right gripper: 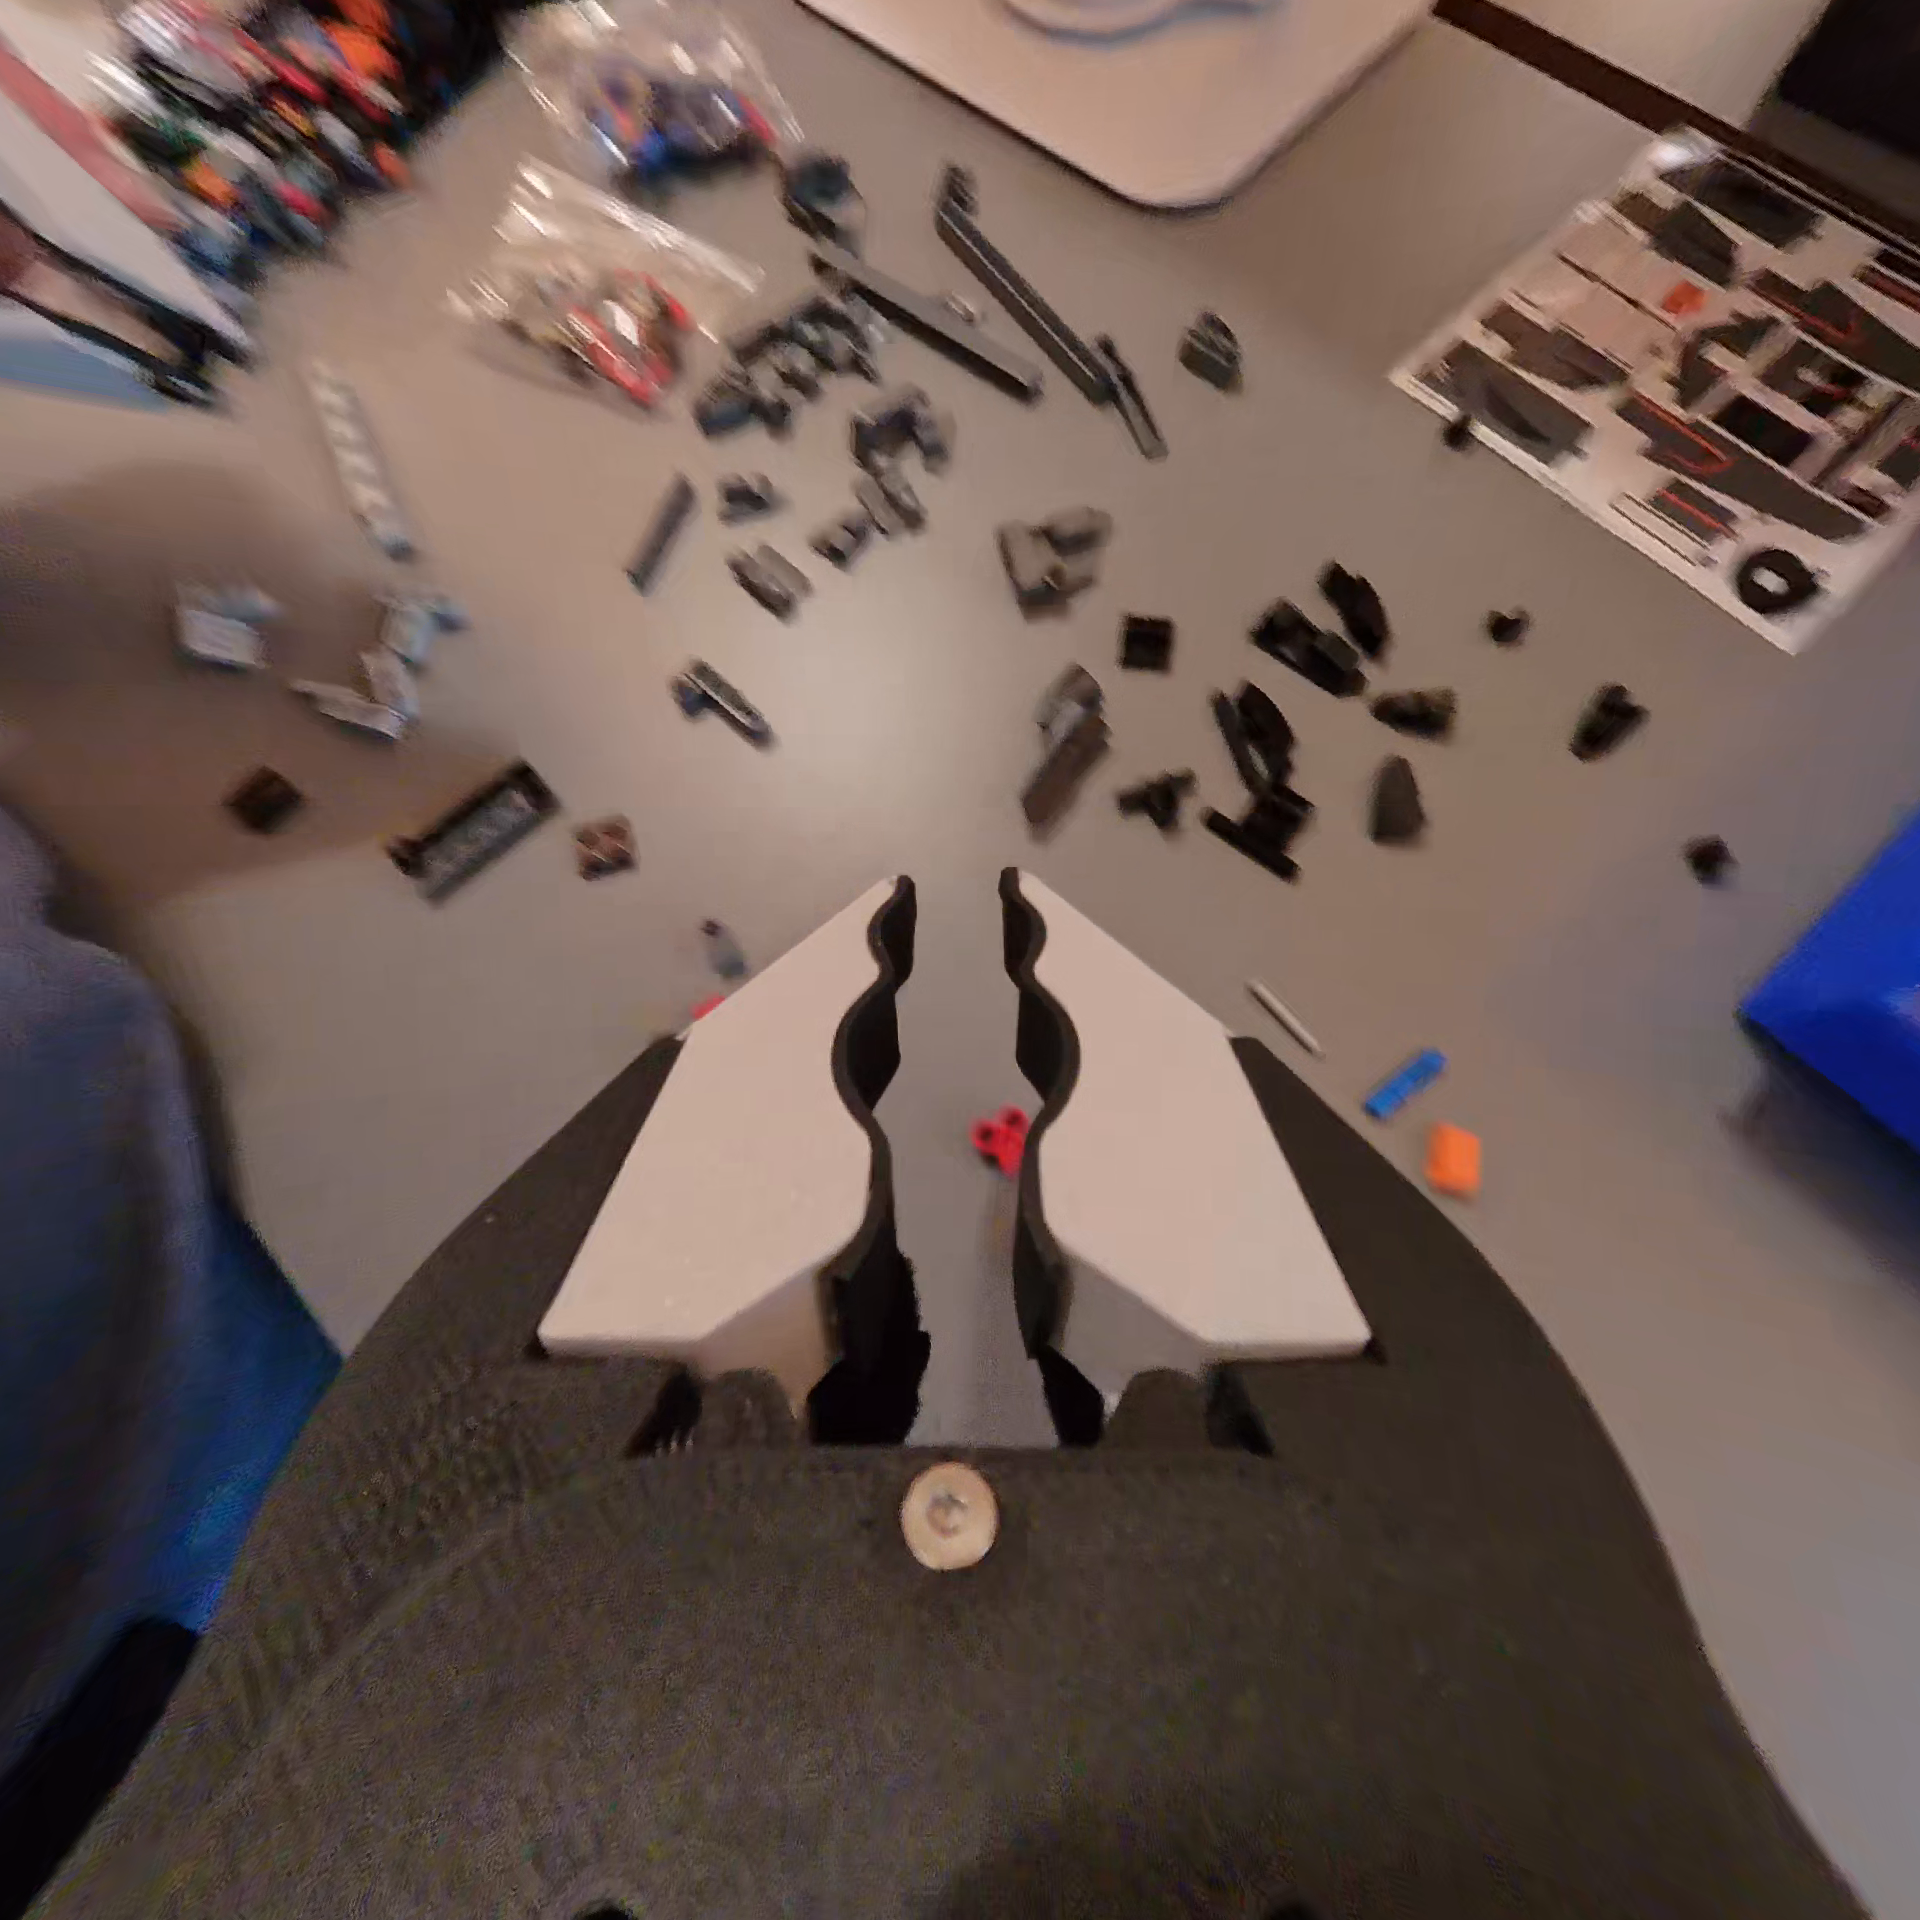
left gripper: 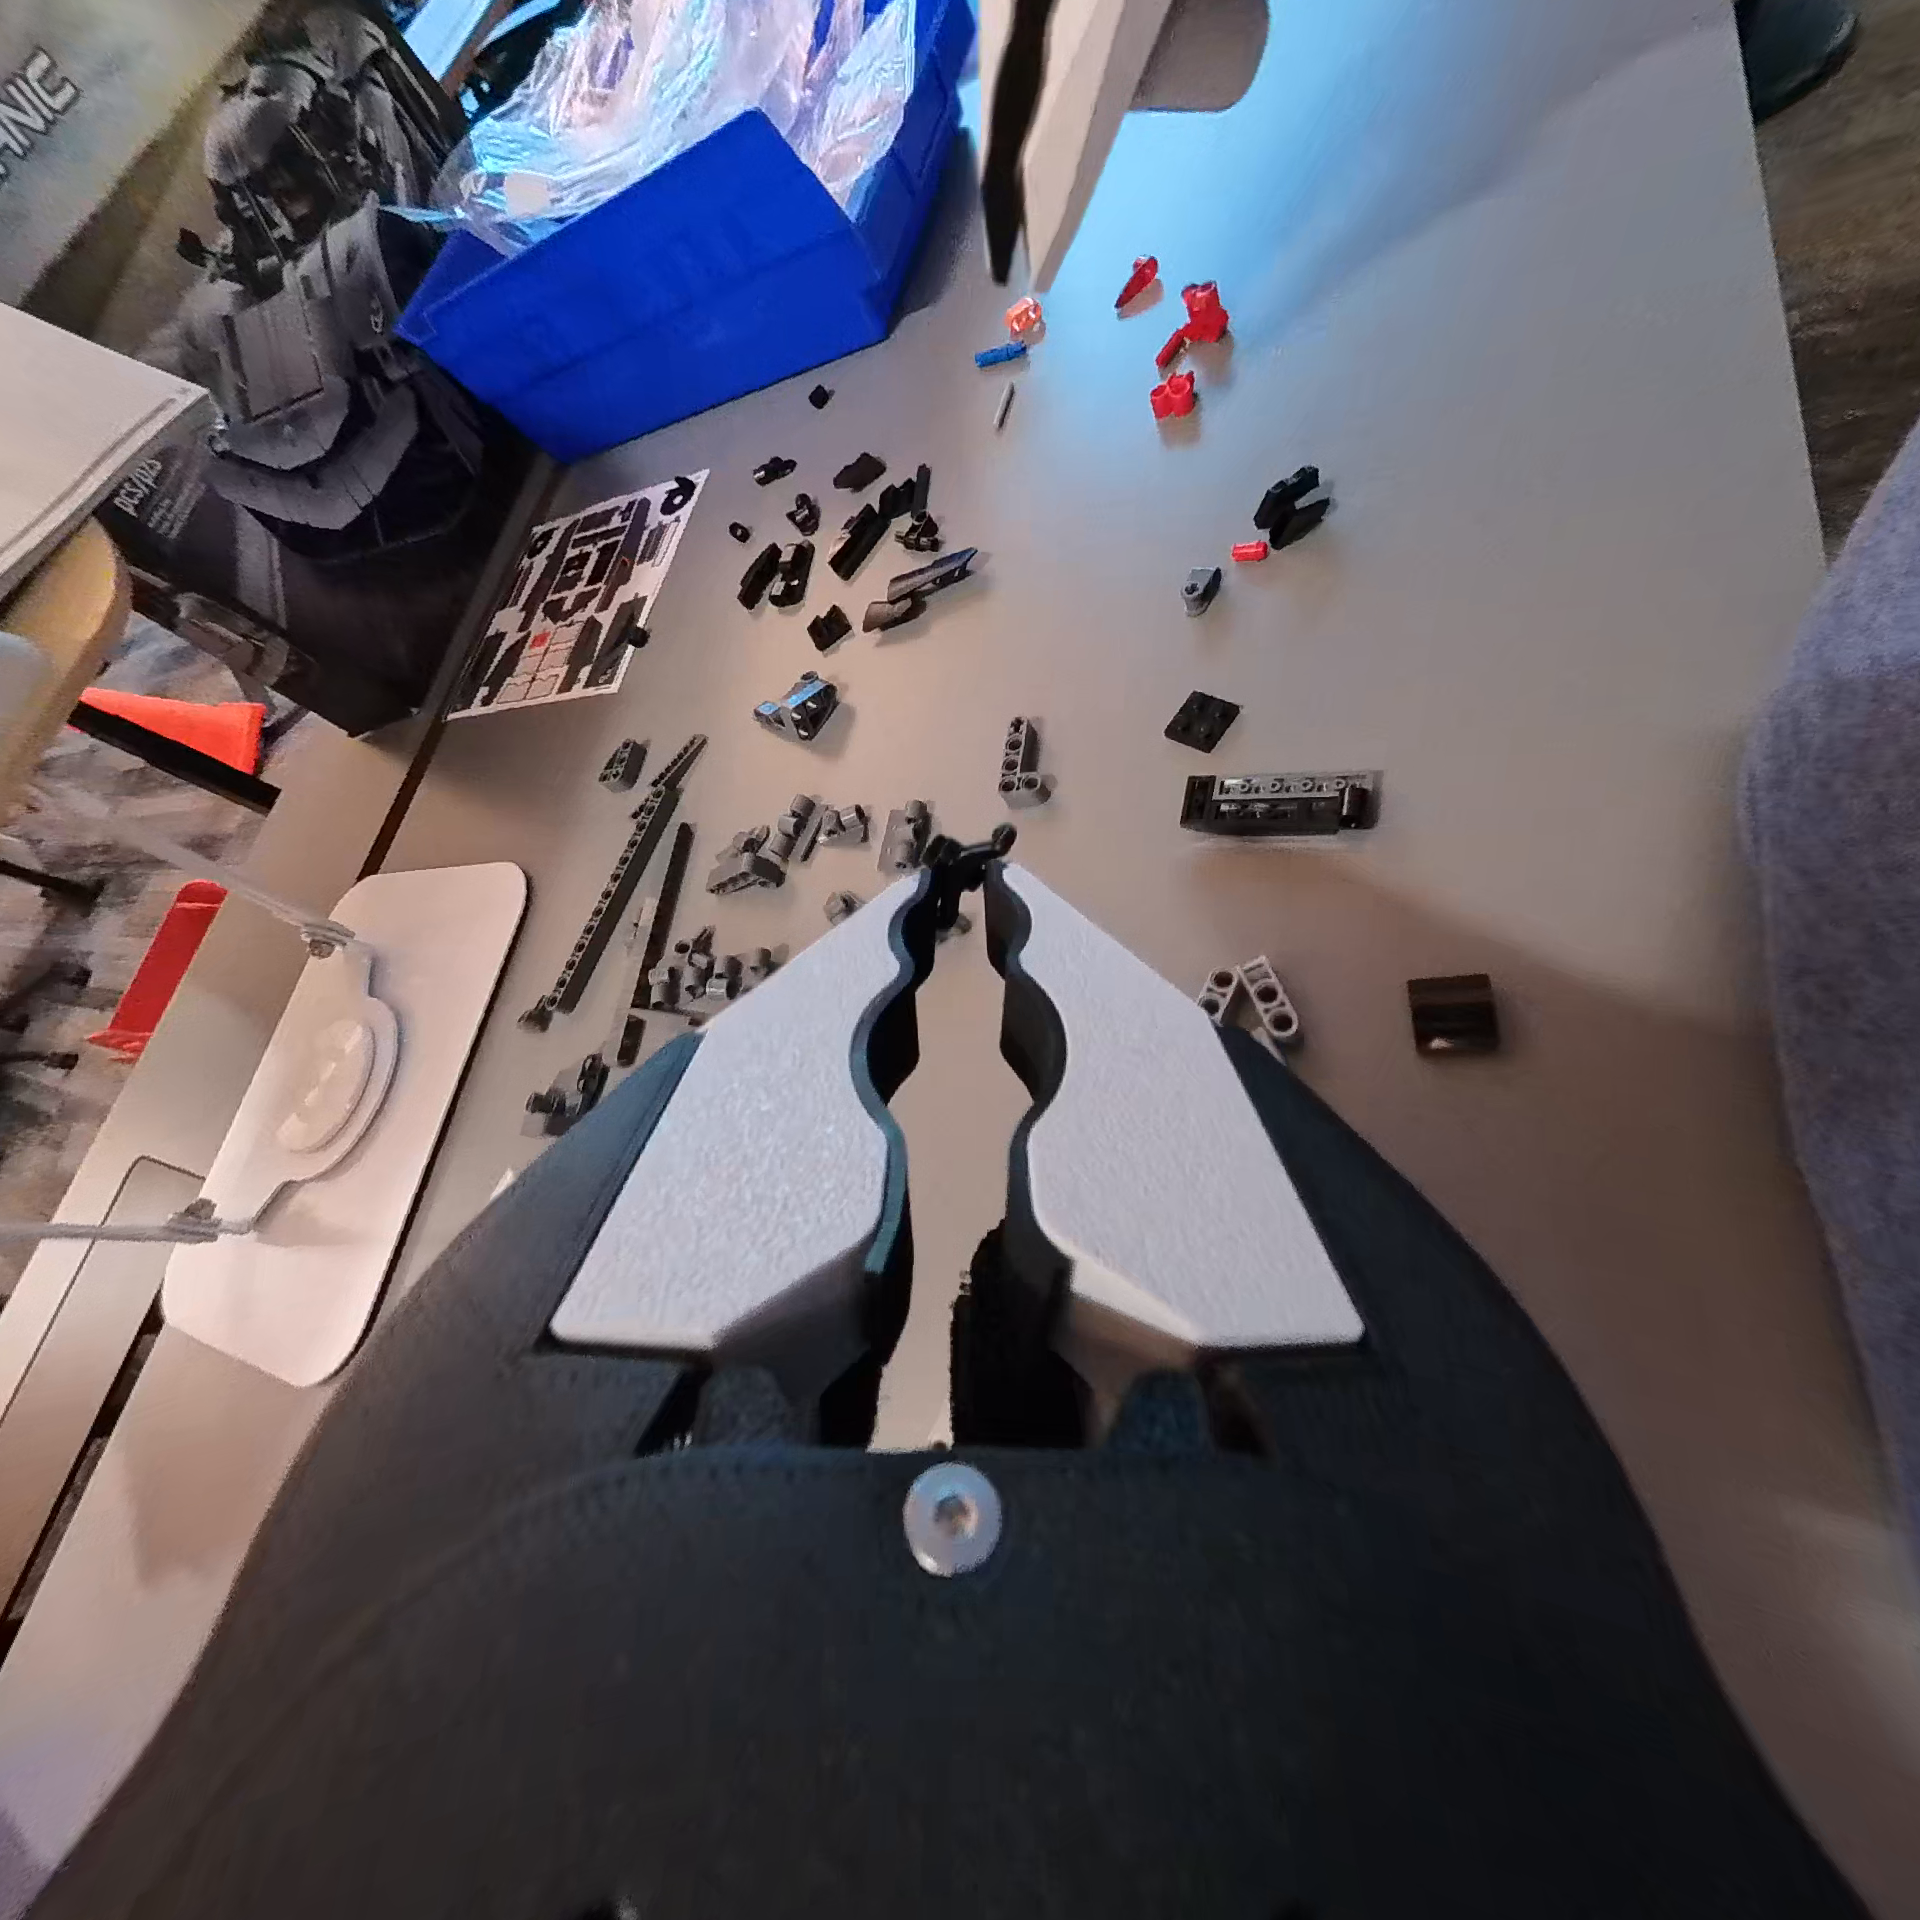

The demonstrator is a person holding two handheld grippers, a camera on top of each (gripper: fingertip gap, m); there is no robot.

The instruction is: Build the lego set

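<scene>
Loose Lego pieces lie spread over the grey table [left gripper: 1455,416]. My left gripper [left gripper: 961,883] is shut on a small black piece [left gripper: 971,847] and holds it above the dark grey pieces [left gripper: 769,842]. A black bar with grey studs [left gripper: 1280,802] lies to its right and also shows in the right wrist view [right gripper: 473,831]. Red pieces [left gripper: 1195,332] lie farther off. My right gripper [right gripper: 956,894] is open and empty above the table. A small red piece [right gripper: 997,1130] lies on the table under the gap between its fingers. The right wrist view is blurred.
A blue bin [left gripper: 665,291] of plastic bags and the set's box [left gripper: 291,416] stand at the far left. A sticker sheet [left gripper: 582,597] lies beside the black pieces [left gripper: 852,551]. A white stand base [left gripper: 343,1122] is at the left. A person's sleeve [left gripper: 1839,831] is at the right edge. Tip to tip, the grippers are about 20 centimeters apart.
</scene>
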